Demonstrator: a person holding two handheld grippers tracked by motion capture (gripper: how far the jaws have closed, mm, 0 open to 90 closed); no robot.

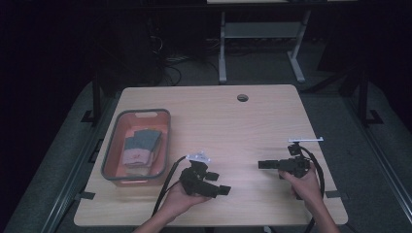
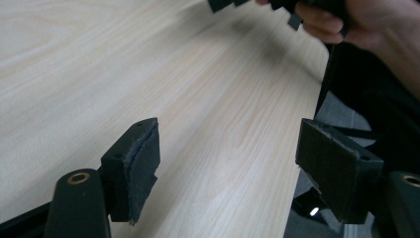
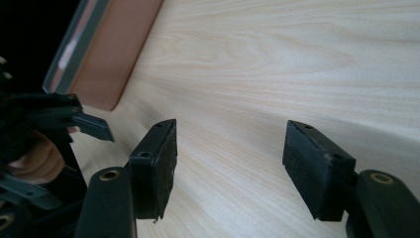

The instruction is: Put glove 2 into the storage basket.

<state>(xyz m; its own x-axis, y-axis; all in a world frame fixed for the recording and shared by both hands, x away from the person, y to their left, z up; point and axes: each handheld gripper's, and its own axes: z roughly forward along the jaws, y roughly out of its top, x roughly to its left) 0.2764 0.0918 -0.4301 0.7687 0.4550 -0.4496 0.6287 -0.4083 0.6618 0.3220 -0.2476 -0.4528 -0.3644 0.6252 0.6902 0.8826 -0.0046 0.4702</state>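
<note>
A: Where does the work sit from each claw?

B: Off to the left. The shallow orange plastic tray with the grey rim (image 1: 111,151) stands at the left side of the pale wood-grain bench (image 1: 243,131), and inside it lies a small stack of folded grey and pinkish cloths (image 1: 138,148). Both claws are nearer the person's edge, to the right of that tray.

A: Which claw is nearer?

B: The left claw (image 1: 218,189), clearly. Its hand sits just beside the tray's near right corner, while the right claw (image 1: 262,165) is well apart from it, across the middle of the bench.

A: Are they aimed at it?

B: Not the left one. In the high view its 2 jaws point rightward, away from the tray, and the left gripper view looks over bare bench toward the other hand (image 2: 366,25). The right claw points leftward; the right gripper view catches the tray's wall (image 3: 111,54) at the upper left.

A: Jaws?

B: Spread wide on both, nothing between the pads, only wood grain showing in the gap.

A: And the cloths' lie?

B: The stack's long axis appears to run along the tray's length, away from the person. My guess is that the left claw would have to swing round to the left and come down over the rim to reach it.
</note>
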